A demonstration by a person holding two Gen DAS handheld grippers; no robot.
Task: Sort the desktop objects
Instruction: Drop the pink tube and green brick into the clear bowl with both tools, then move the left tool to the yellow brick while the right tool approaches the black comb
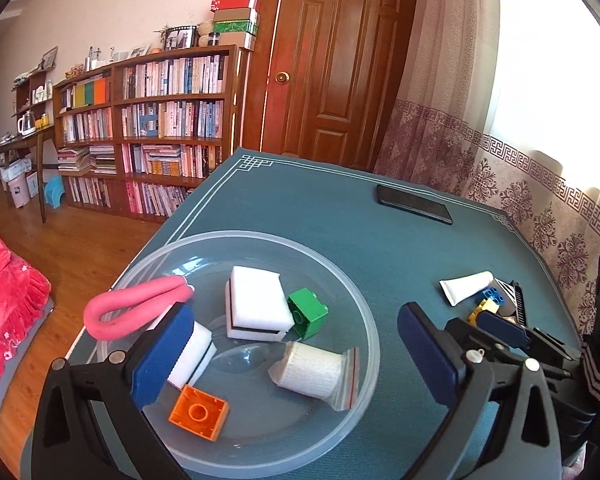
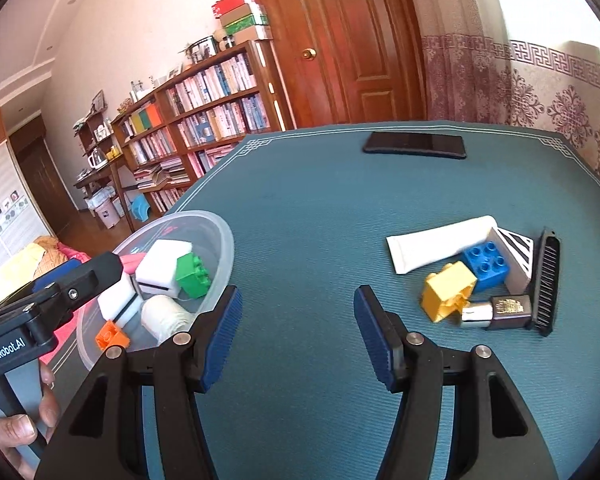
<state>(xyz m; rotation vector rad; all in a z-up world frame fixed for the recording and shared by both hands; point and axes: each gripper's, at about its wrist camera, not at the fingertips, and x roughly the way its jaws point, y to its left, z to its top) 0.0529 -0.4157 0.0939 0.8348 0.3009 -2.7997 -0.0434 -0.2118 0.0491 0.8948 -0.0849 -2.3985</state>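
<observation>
Clear bowl (image 1: 364, 320) sits at table's left edge, holding pink foam curler (image 1: 132, 308), two white sponges (image 1: 260, 304), green brick (image 1: 308, 312), orange brick (image 1: 198, 412), bagged thread spool (image 1: 316, 368). Left gripper (image 1: 296, 356) spread wide, empty, hovering over bowl. Right gripper (image 2: 296, 332) also wide, empty, above bare teal mat (image 2: 320, 208); unsorted pile lies ahead to its right: white tube (image 2: 436, 246), blue brick (image 2: 486, 266), yellow brick (image 2: 448, 296), black comb (image 2: 546, 284), small bottle (image 2: 496, 312). Phone (image 2: 415, 145) near far edge.

The left tongs (image 1: 296, 354) partly hide a white sponge (image 1: 192, 354).
</observation>
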